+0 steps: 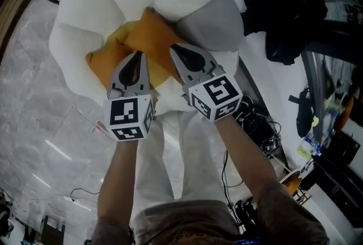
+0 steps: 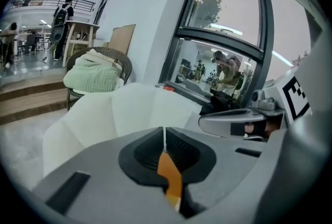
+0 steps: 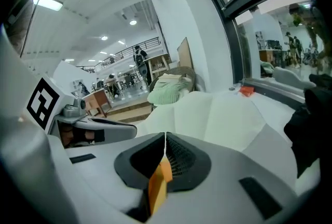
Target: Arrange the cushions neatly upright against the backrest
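Head view: cushion pinched between jaws (both pairs).

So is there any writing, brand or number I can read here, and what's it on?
No readable text anywhere.
Left cube, on the left tool: black-and-white square pattern only, no words.
Right cube, on the right tool: same kind of pattern.
Orange cushion: plain.
Background items: too small or blurred.
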A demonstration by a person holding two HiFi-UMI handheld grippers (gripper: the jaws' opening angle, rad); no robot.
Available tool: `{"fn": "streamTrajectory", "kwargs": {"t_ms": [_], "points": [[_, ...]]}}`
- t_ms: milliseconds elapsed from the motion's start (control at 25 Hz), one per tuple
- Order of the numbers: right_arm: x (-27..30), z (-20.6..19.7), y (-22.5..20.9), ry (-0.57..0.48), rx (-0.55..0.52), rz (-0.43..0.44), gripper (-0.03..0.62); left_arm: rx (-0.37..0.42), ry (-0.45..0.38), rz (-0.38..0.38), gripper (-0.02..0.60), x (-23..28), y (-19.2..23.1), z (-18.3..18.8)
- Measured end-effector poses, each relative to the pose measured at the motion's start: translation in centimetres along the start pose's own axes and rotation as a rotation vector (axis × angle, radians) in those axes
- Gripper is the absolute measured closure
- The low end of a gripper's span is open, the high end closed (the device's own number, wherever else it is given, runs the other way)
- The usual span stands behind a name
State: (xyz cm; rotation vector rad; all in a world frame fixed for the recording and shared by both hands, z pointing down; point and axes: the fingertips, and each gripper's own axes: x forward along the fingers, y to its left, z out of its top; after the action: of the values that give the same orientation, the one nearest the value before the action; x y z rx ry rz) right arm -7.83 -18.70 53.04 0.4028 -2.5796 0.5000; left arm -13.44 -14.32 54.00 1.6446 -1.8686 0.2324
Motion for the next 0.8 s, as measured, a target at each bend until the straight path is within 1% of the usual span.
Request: {"fn": "streamTrajectory", "kwargs": {"t_ms": [200,320,520,560,600,640,800], "points": [[2.4,-2.9,-1.9,0.063,-0.016,0.012,0.571,-0.032,0.036,0.025,0.574,2.5,1.3,-2.9],[3.9,-4.5,-2.7,0.1,-0.035,0.035,0.571,-0.055,0.055,0.041,0.57,4.1,1.8,-4.7],[6.3,-7.5,-3.6,0.194,-0.087,0.078,0.568,-0.106,0.1,0.059,0.541,6.6,2.4,-7.8],[6.8,-8.2,-3.7,0.22,-0.095,0.089,0.558,-0.115,0.106,0.063,0.54,6.9,2.5,-8.3],[7.2,-8.8,-3.8,0.248,-0.101,0.101,0.511,-0.126,0.111,0.068,0.54,7.2,2.5,-8.7],[7.7,-9.4,-3.8,0.273,-0.106,0.113,0.476,-0.138,0.115,0.073,0.54,7.3,2.4,-9.1],[9.4,-11.1,-4.4,0.341,-0.127,0.127,0.45,-0.171,0.137,0.083,0.54,7.7,2.3,-10.6]]}}
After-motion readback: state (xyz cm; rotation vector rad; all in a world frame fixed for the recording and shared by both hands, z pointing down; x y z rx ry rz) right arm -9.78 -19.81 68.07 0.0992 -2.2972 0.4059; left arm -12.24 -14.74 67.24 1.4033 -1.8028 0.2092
